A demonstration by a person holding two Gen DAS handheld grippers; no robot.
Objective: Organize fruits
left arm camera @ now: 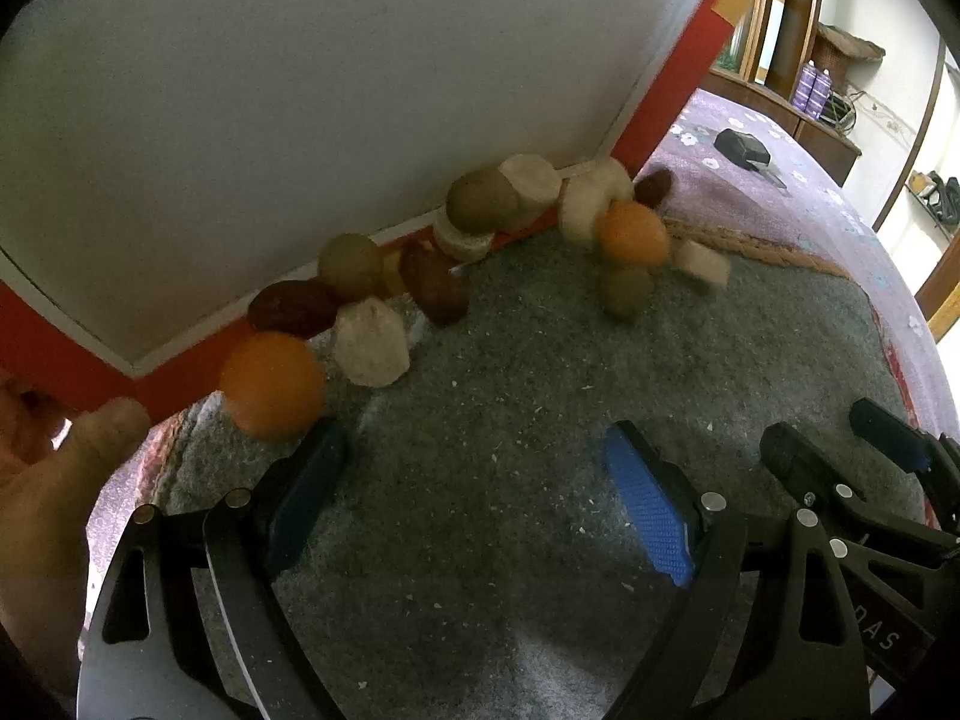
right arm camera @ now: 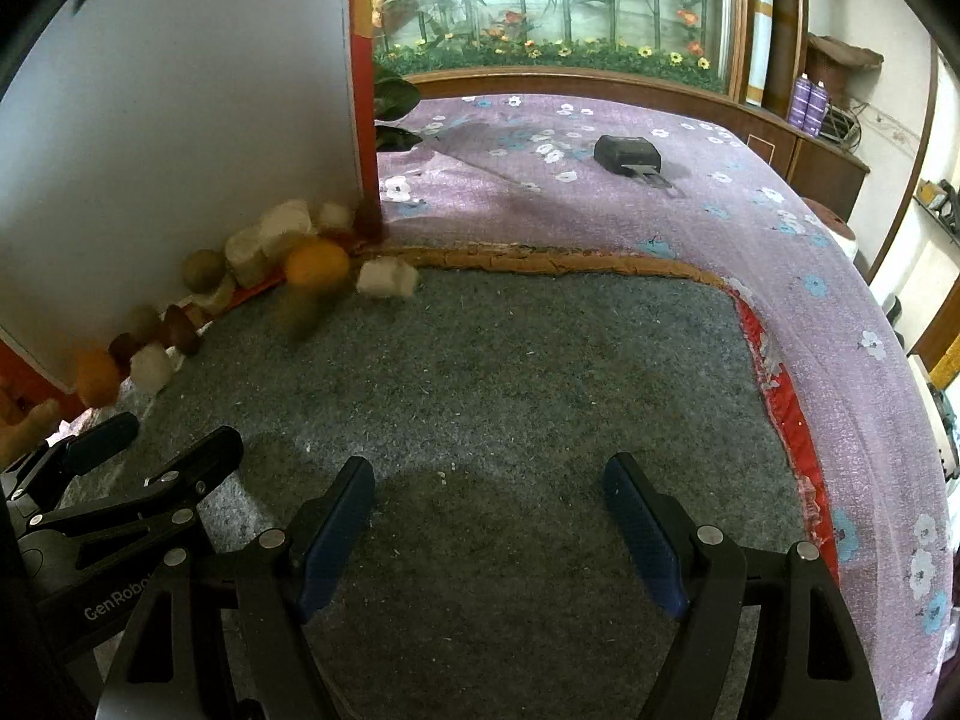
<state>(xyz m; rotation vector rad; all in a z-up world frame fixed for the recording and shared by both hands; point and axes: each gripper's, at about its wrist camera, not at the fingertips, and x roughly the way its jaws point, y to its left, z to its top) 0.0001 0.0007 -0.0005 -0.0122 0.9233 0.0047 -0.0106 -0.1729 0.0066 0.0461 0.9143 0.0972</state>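
Gaping empty, both claws hover; only right wrist shows flowered headboard [right arm camera: 540,6].

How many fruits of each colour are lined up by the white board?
Orange fruits: 2
Dark red fruits: 3
Olive-green fruits: 3
Cream-white fruits: 5
Total: 13
Some are blurry and overlap, so this is a best count.
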